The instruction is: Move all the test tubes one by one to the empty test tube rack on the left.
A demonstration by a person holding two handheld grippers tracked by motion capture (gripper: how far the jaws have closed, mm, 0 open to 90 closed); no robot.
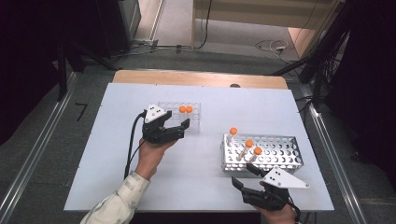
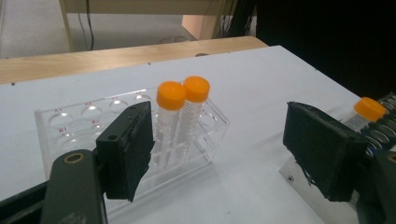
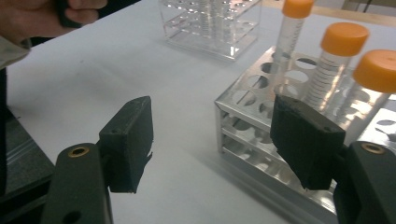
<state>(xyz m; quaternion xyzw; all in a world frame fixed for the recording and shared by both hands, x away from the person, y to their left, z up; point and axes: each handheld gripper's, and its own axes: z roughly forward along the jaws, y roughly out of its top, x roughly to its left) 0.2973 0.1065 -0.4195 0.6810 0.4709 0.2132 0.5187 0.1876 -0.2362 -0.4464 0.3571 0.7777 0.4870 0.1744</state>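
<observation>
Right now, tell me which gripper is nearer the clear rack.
Left. The left gripper hovers open just in front of the clear rack; the right gripper sits across the table, by the metal rack.

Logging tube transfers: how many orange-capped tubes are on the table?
5: two side by side in the clear rack at and; three in the metal rack at.

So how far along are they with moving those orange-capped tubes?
Two tubes already stand in the clear rack. Both the left gripper and right gripper are open and hold nothing. Three tubes remain in the metal rack, apparently waiting their turn.
</observation>
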